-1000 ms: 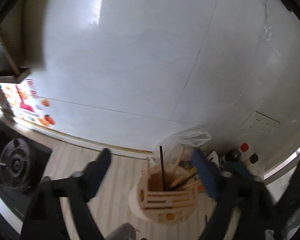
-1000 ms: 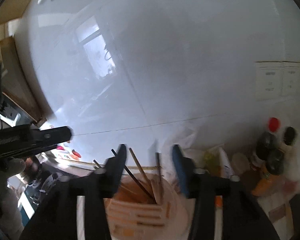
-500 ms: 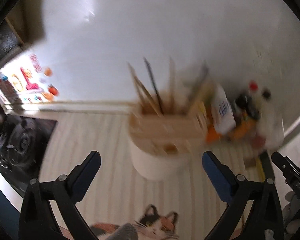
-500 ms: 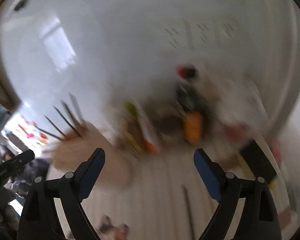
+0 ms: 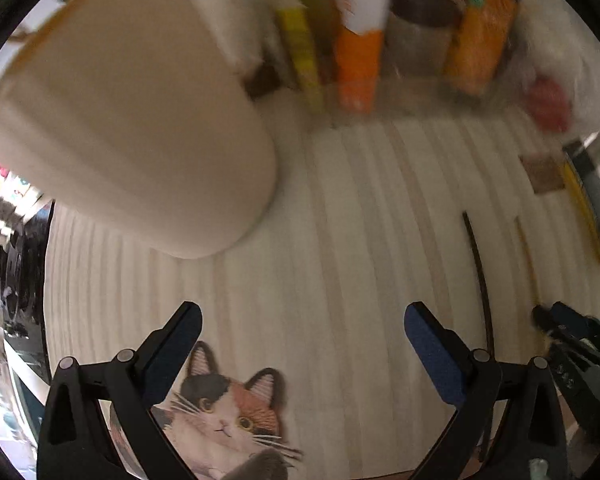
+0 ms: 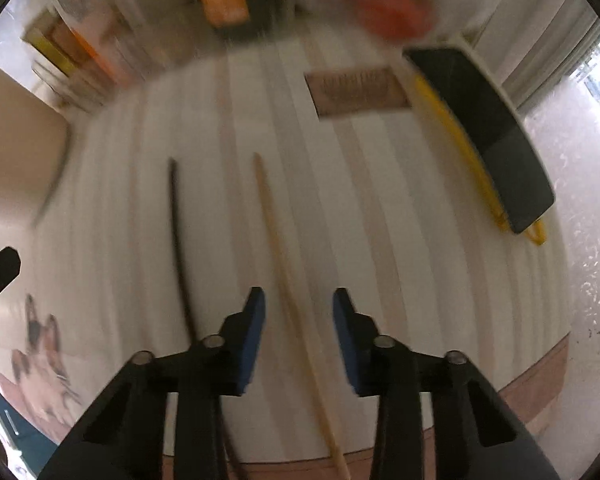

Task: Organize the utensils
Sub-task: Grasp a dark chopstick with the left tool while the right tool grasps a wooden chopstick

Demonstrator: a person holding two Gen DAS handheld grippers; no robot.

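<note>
Striped matting covers the table (image 6: pixel 380 208). Right hand-held gripper (image 6: pixel 299 312), half open and empty, straddles the pale chopstick (image 6: pixel 276 240); dark chopstick (image 6: pixel 178 240) lies at its 10 o'clock. Left hand-held gripper (image 5: pixel 302 332) gapes wide, empty, utensil holder (image 5: pixel 132 132) at 11 o'clock.

Two chopsticks lie flat on pale striped mat, side by side, not touching, roughly parallel. Dark chopstick (image 6: pixel 179 248) thin, black-brown, slightly curved by lens, on left in right wrist view. Light wooden chopstick (image 6: pixel 284 276) tan, to its right, running toward near mat edge. Cream cylindrical utensil holder (image 5: pixel 132 132) stands upright on same mat, well apart from both sticks, matte plain wall, top out of frame. Same sticks at right in left wrist view: dark (image 5: pixel 478 268), light (image 5: pixel 529 258). All blurred.
</note>
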